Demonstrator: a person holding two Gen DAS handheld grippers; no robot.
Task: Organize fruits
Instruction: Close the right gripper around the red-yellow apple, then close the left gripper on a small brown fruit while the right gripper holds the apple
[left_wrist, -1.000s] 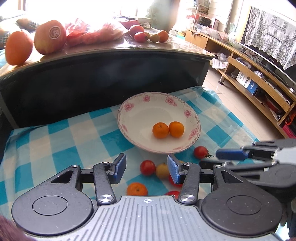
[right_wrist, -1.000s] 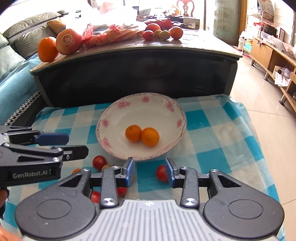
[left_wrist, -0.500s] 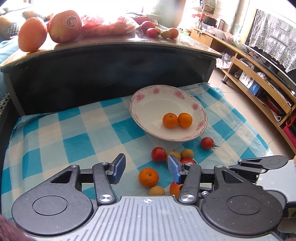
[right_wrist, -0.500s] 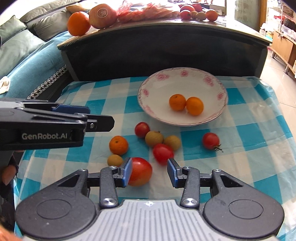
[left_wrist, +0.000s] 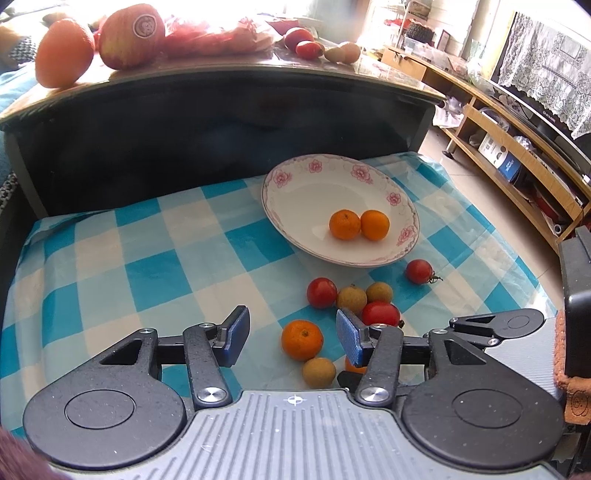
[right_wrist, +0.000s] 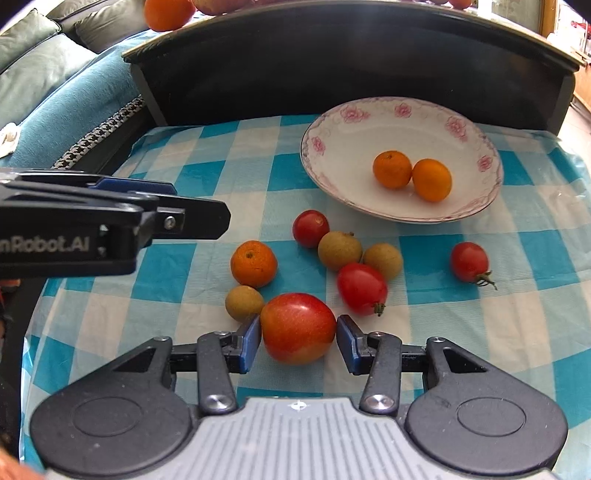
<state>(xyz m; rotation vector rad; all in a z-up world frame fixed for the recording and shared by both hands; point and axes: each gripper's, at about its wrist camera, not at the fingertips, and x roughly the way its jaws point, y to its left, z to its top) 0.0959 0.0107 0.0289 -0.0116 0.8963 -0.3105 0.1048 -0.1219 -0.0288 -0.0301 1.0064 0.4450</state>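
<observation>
Two mandarins (right_wrist: 412, 176) sit touching in the flowered plate (right_wrist: 369, 129), which lies toward the far right corner of the checked cloth (right_wrist: 207, 173). On the cloth we count one more mandarin (right_wrist: 253, 263), three brown longans (right_wrist: 339, 250), three cherry tomatoes (right_wrist: 362, 288), and one large red-orange tomato (right_wrist: 298, 328) near the cloth's near edge. That large tomato is glossy, red fading to orange below, its long axis running left to right between the pads. We hold the right gripper (right_wrist: 298, 343) spread around it, pads just beside its sides, not clamped. Our left gripper (left_wrist: 291, 334) hangs unclenched over the cloth, grasping nothing, with the loose mandarin between its fingers in view.
</observation>
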